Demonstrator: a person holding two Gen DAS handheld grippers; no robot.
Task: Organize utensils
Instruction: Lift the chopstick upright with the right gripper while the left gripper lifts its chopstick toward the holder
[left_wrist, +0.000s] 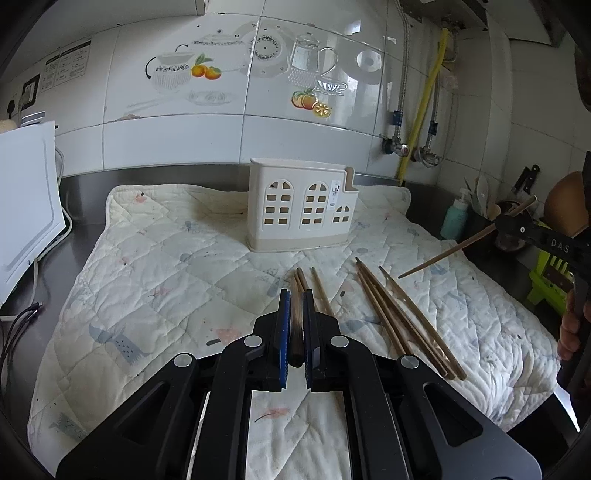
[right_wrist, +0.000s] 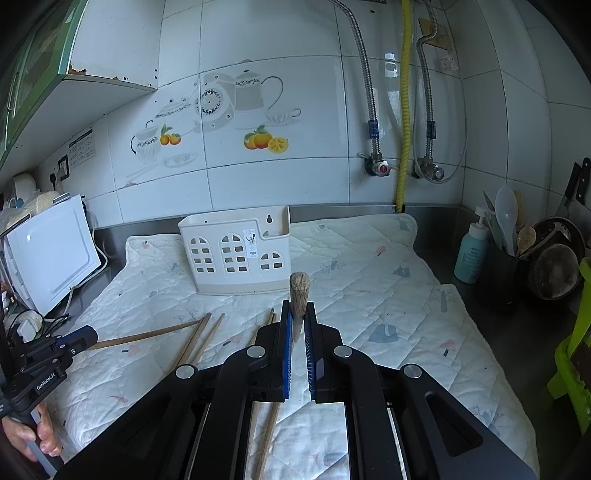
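Your left gripper (left_wrist: 295, 295) has its jaws clenched on one dark wooden chopstick (left_wrist: 295, 332), lifted off the quilted mat (left_wrist: 166, 277), in front of the white utensil holder (left_wrist: 301, 210). Your right gripper (right_wrist: 300, 308) has its jaws clamped on another chopstick (right_wrist: 299, 291), blunt end poking up past the tips, also in front of the holder. The holder stands upright at the back of the mat, near the tiled wall (left_wrist: 295, 136); whether anything is inside it you can't tell. Loose chopsticks (left_wrist: 402, 317) lie flat on the mat in front of the holder, a few more (left_wrist: 321, 291) just beside your left gripper. The mat covers the steel tabletop (left_wrist: 85, 195). Well right of the holder: teal pump bottle (right_wrist: 471, 254) and a dark pot of spoons (right_wrist: 502, 269).
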